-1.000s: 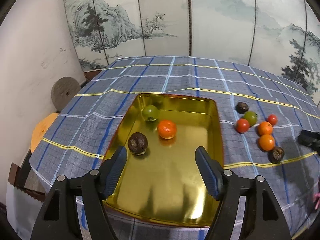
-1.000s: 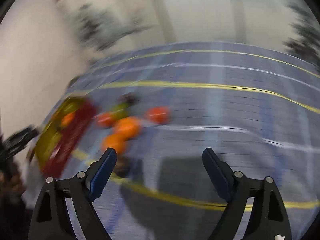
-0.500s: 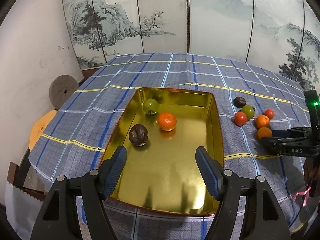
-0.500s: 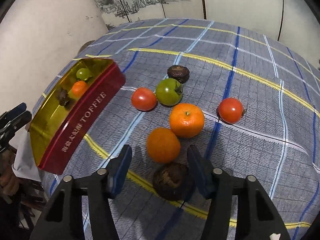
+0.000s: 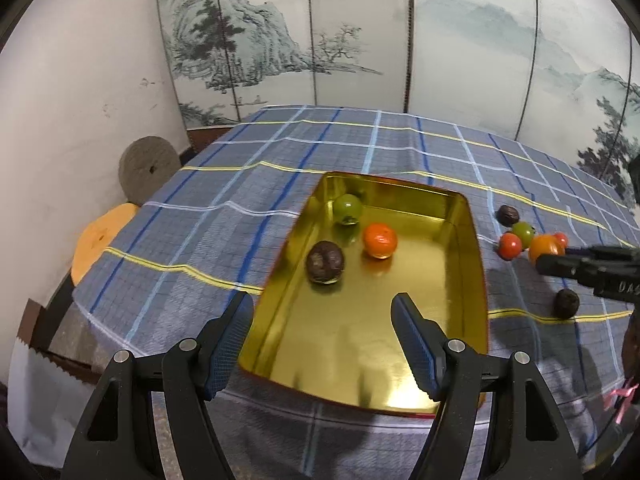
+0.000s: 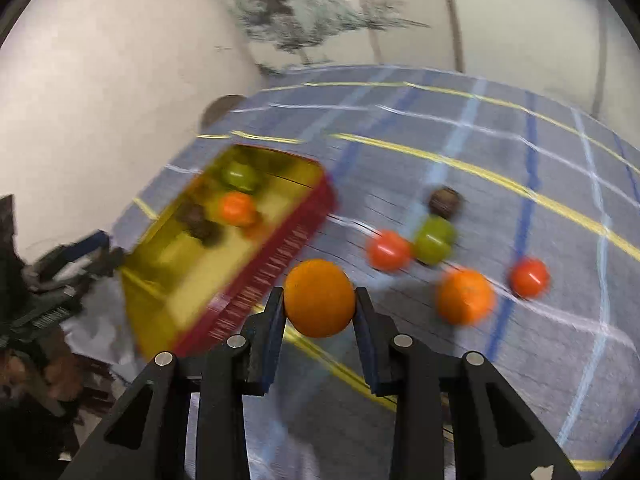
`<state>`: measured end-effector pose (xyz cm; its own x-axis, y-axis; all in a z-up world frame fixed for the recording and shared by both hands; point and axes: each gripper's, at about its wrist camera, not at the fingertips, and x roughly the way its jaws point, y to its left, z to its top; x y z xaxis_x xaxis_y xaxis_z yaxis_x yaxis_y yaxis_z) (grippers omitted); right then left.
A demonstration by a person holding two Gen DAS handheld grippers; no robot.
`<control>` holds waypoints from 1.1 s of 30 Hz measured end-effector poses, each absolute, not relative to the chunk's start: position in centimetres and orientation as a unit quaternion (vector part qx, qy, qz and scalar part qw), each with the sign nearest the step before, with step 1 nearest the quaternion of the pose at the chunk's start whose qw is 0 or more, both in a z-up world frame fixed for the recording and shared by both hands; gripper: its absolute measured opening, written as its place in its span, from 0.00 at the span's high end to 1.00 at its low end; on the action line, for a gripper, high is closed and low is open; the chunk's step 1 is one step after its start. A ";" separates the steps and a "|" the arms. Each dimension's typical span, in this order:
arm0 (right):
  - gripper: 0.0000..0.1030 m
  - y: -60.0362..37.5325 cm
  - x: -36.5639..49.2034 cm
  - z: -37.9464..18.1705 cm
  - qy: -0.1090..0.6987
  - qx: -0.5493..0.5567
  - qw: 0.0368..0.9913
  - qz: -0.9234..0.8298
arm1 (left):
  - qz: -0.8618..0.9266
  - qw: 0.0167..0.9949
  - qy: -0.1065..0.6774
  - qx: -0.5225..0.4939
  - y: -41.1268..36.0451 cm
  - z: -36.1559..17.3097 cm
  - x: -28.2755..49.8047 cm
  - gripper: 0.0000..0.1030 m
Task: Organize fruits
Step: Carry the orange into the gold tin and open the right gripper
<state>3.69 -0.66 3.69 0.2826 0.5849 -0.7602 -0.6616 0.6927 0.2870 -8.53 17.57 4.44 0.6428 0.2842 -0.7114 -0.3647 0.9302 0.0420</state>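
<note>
The orange (image 6: pixel 319 298) sits between the two blue pads of the right tool (image 6: pixel 319 312), which is closed tight on it from both sides, above the checked cloth of the table (image 6: pixel 500 152). It is just beside the red outer wall of the gold tin tray (image 6: pixel 276 248). To the right on the cloth lie another orange (image 6: pixel 465 296), two red tomatoes (image 6: pixel 388 250), a green tomato (image 6: pixel 434 239) and a dark brown fruit (image 6: pixel 445 202), near each other but mostly apart. The left tool (image 5: pixel 322 322) is about half open and holds nothing; it hangs over the near part of the tray (image 5: pixel 472 264). In the far half of the tray lie a green tomato (image 5: pixel 348 207), an orange (image 5: pixel 380 240) and a dark fruit (image 5: pixel 325 261); the near half of the tray floor is free. One more dark fruit (image 5: pixel 566 303) lies alone on the cloth, right of the tray.
</note>
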 end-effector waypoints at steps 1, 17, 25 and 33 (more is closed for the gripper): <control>0.70 0.2 3.6 4.0 0.453 -0.044 0.796 0.399 | 0.182 0.904 0.382 -0.052 17.7 4.5 -8.7 0.30; 0.70 14.2 2.5 1.5 0.481 -0.114 0.736 0.462 | 0.205 0.902 0.376 -0.044 19.3 4.8 -10.6 0.25; 0.70 16.0 2.6 0.0 0.496 -0.126 0.731 0.451 | 0.206 0.900 0.381 -0.043 19.7 4.3 -10.9 0.25; 0.69 16.9 2.8 -0.5 0.500 -0.131 0.735 0.439 | 0.208 0.898 0.385 -0.045 20.1 3.9 -11.0 0.25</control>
